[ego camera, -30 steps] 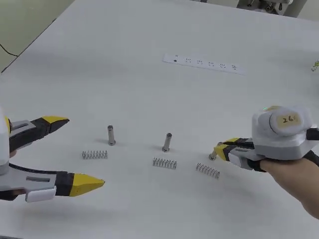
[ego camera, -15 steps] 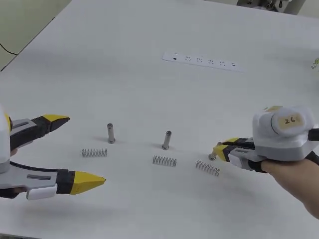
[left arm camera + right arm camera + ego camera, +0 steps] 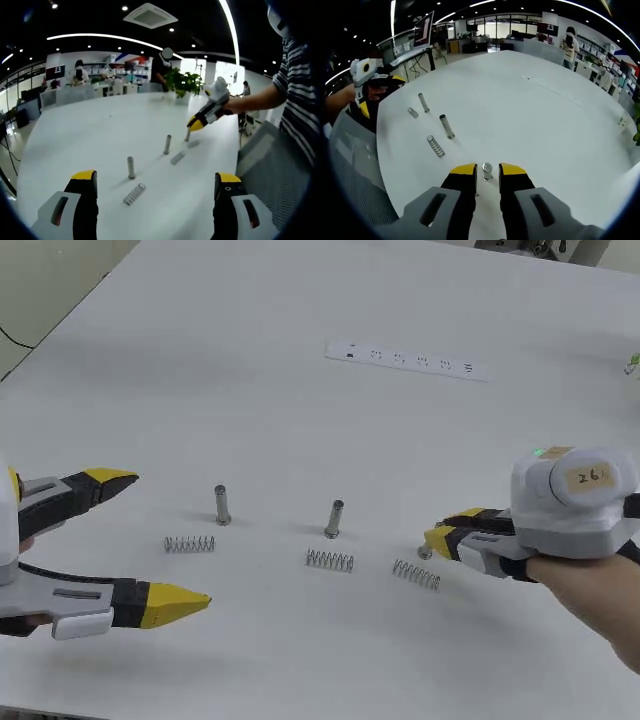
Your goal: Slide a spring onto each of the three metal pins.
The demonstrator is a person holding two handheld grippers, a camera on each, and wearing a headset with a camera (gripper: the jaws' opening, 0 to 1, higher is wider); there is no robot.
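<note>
At eight o'clock my left claw (image 3: 170, 538) is wide open and holds nothing. Three springs (image 3: 330, 560) lie flat on the table (image 3: 300, 410), one just at six o'clock of each standing pin (image 3: 334, 519). At three o'clock my right claw (image 3: 432, 537) has its jaws close on both sides of the right pin (image 3: 487, 170). I cannot tell if they squeeze it.

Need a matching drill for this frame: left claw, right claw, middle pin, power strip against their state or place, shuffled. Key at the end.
Column 1
1. left claw
2. right claw
3. middle pin
4. power strip

Column 2
A. lies flat towards the far side of the table
B. jaws wide apart, nothing between them
C. jaws on either side of the rightmost pin, small gaps showing
D. stands upright and bare, with a spring lying on the near side of it

Pairs: 1-B, 2-C, 3-D, 4-A
</note>
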